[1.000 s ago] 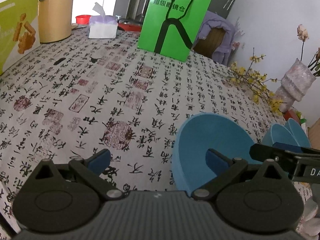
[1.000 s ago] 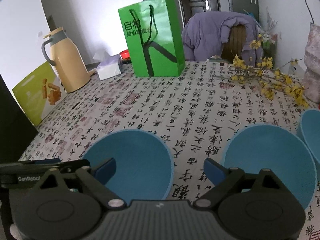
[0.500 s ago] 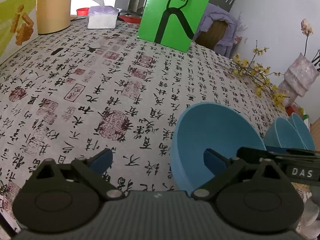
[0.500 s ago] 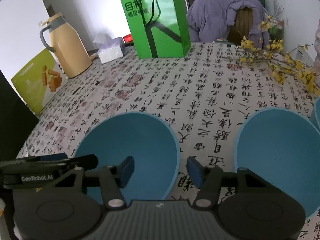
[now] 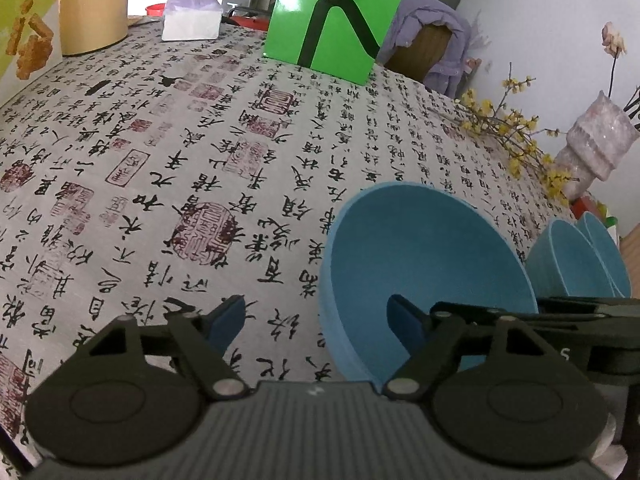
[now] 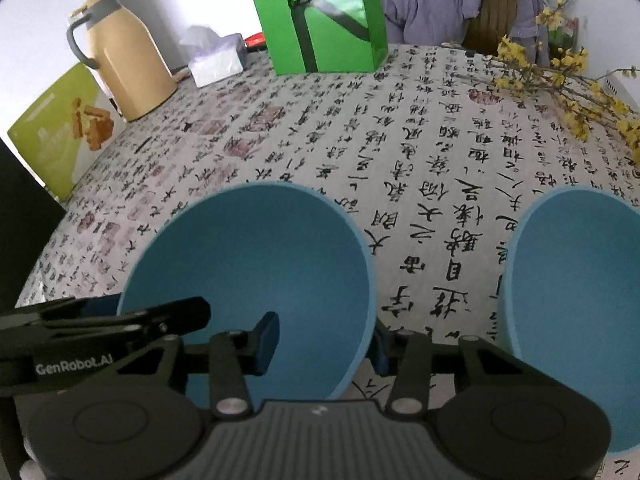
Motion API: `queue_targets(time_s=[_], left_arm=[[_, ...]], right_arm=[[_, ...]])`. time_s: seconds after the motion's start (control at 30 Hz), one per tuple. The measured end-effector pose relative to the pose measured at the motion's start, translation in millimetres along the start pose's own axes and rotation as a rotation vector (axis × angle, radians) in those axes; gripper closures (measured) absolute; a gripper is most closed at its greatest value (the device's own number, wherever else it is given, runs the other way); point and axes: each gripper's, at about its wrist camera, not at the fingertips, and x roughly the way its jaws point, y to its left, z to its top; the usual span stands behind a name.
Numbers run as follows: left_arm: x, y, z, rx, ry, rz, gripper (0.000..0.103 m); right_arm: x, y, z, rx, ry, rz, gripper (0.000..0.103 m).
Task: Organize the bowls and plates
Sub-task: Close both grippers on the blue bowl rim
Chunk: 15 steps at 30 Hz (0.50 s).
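A blue bowl (image 5: pixel 424 256) (image 6: pixel 256 264) stands on the calligraphy tablecloth, and both grippers straddle its rim from opposite sides. My left gripper (image 5: pixel 316 320) has the bowl's left rim between its fingers, one pad inside and one over the cloth. Its jaws are closing, with gaps still showing. My right gripper (image 6: pixel 324 346) has the right rim between its pads. Its jaws are closing too, and the inner pad stands clear of the wall. A second blue bowl (image 6: pixel 572 300) sits to the right. The left wrist view shows it (image 5: pixel 568 268) with a third bowl (image 5: pixel 604 248) behind.
At the table's far side stand a green paper bag (image 6: pixel 320 16), a tan thermos jug (image 6: pixel 124 52), a tissue box (image 6: pixel 216 60) and a yellow-green carton (image 6: pixel 60 132). Yellow flower branches (image 6: pixel 560 76) lie at the right by a pale vase (image 5: pixel 596 144). A chair with a purple jacket (image 6: pixel 452 0) stands behind.
The right gripper has sunk towards the bowl and its jaws have narrowed a lot, so the right rim now sits between them. The left jaws have narrowed a little around the left rim.
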Motion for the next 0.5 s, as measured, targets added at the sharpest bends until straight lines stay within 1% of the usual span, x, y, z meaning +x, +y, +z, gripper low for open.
queue_targets(time_s=[0.13, 0.2, 0.37, 0.5], left_arm=[[3.7, -1.4, -0.5, -0.001, 0.012, -0.006, 0.029], [5.3, -2.2, -0.8, -0.003, 0.016, -0.006, 0.031], [7.9, -4.2, -1.0, 0.001, 0.026, -0.009, 0.044], [8.0, -5.3, -0.8, 0.005, 0.024, -0.008, 0.051]], right_arm=[[1.7, -2.2, -0.2, 0.009, 0.004, 0.0, 0.064], [2.2, -4.0, -0.5, 0.019, 0.005, -0.001, 0.068], [2.1, -7.1, -0.3, 0.034, 0.007, -0.011, 0.076], [1.7, -7.5, -0.6, 0.037, 0.007, -0.018, 0.08]])
